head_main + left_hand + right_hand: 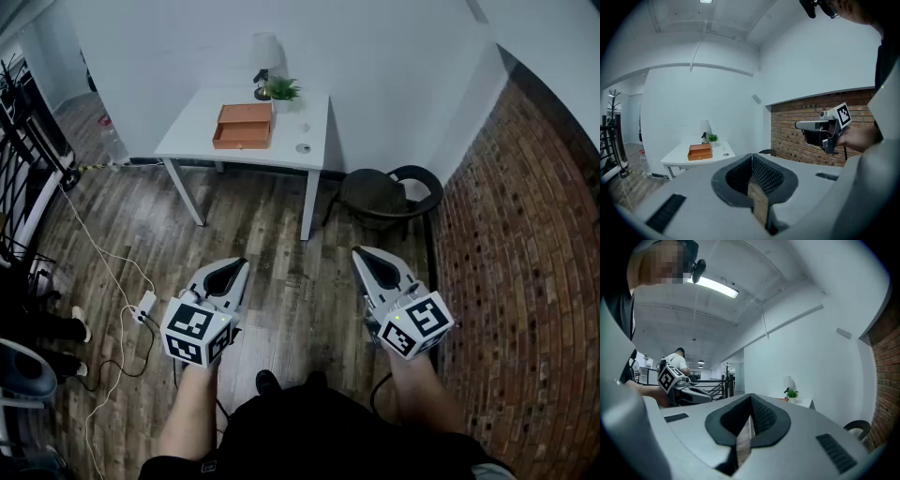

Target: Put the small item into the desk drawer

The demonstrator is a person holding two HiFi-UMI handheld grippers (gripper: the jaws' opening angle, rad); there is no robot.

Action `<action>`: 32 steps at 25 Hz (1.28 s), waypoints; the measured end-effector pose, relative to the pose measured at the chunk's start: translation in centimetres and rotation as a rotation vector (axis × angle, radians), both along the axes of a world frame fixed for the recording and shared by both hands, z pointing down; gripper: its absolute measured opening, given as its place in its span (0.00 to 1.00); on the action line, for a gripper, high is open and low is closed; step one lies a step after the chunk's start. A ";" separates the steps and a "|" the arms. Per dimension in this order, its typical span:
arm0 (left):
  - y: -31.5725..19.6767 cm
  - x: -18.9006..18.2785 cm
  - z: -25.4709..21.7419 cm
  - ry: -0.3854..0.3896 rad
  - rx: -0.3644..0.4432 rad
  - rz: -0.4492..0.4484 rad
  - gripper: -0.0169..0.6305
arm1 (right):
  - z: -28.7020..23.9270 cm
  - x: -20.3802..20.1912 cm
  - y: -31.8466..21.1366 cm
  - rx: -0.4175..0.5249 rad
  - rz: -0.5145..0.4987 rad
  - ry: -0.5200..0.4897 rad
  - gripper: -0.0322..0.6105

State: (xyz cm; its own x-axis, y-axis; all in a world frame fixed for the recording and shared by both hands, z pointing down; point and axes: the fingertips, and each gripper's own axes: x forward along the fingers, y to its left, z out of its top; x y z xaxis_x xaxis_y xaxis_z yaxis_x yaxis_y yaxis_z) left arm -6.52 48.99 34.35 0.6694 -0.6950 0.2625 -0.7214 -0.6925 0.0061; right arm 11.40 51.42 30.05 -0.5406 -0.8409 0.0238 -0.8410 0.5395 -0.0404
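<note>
Far ahead stands a white table with a small orange-brown wooden drawer box on it, its drawer closed. A small round item lies on the table near its front right corner. Both grippers hang well short of the table, over the wooden floor. My left gripper is shut with nothing between its jaws, and my right gripper is likewise shut and empty. In the left gripper view the drawer box sits on the table far off, and the right gripper shows at the right.
A potted plant and a white lamp stand behind the box. A dark chair sits right of the table by a brick wall. Cables and a power strip lie on the floor at left. A black railing is at far left.
</note>
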 end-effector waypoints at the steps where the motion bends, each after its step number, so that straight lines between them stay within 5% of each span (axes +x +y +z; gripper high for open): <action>1: -0.1 0.1 0.0 0.001 -0.003 0.001 0.05 | 0.0 0.0 -0.1 0.001 -0.004 -0.003 0.05; 15: -0.2 1.2 1.2 -0.008 -0.027 0.008 0.05 | 0.9 2.2 0.0 -0.031 0.019 -0.066 0.05; 32: 1.8 9.0 2.1 -0.030 -0.041 0.031 0.05 | 4.5 11.2 2.6 -0.115 0.066 -0.103 0.05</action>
